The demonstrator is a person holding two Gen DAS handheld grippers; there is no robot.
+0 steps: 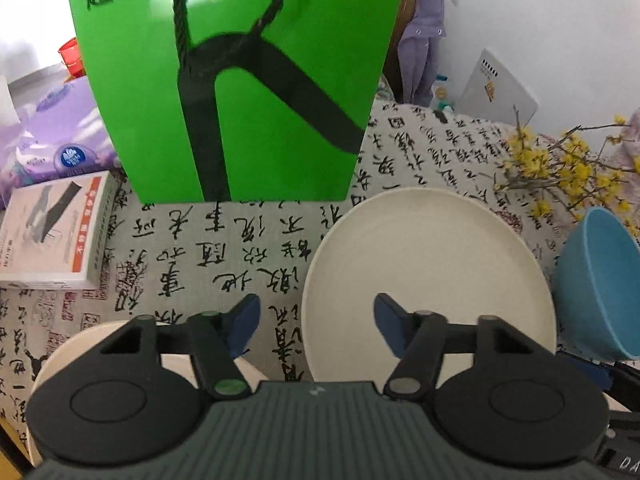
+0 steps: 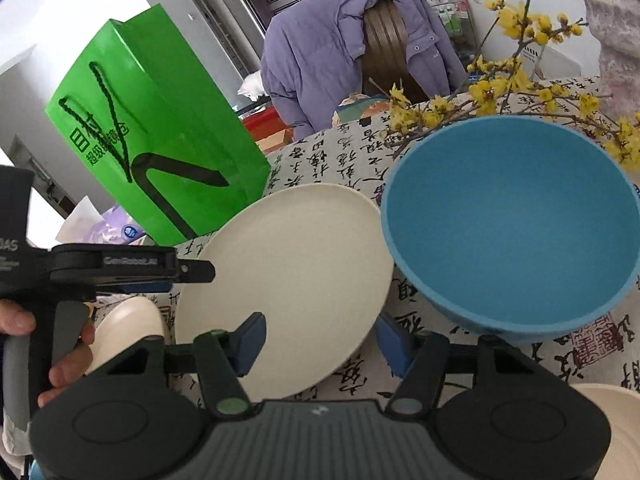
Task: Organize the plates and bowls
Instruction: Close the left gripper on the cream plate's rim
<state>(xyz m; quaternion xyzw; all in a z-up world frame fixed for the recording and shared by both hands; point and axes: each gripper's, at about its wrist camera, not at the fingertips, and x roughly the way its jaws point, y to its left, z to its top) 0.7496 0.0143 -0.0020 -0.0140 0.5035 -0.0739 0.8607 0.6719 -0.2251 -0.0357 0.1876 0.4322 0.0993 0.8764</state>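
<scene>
Table covered by a cloth [image 1: 248, 248] printed with black calligraphy. Largest item: green paper bag [image 1: 240, 92], upright at the far side, contents not visible. Cream plate [image 1: 428, 264] lies flat and bare near the middle; blue bowl [image 2: 512, 224] just to its right, empty, rim close to the plate's edge. Yellow flowering branches [image 2: 516, 84] lie behind the bowl. Left wrist view alone shows a white box [image 1: 52, 236] at the left edge and a cream dish [image 1: 60, 360] under the left gripper [image 1: 316, 326]. Right wrist view alone shows a purple jacket [image 2: 320, 52] on a chair, a hand [image 2: 60, 356] on the left tool, another cream dish [image 2: 616, 432] lower right. Bare cloth between bag and plate. Left gripper: half open, nothing between the fingers, plate's left rim beneath. Right gripper [image 2: 320, 340]: half open, straddling the plate's near rim, no grip seen.
</scene>
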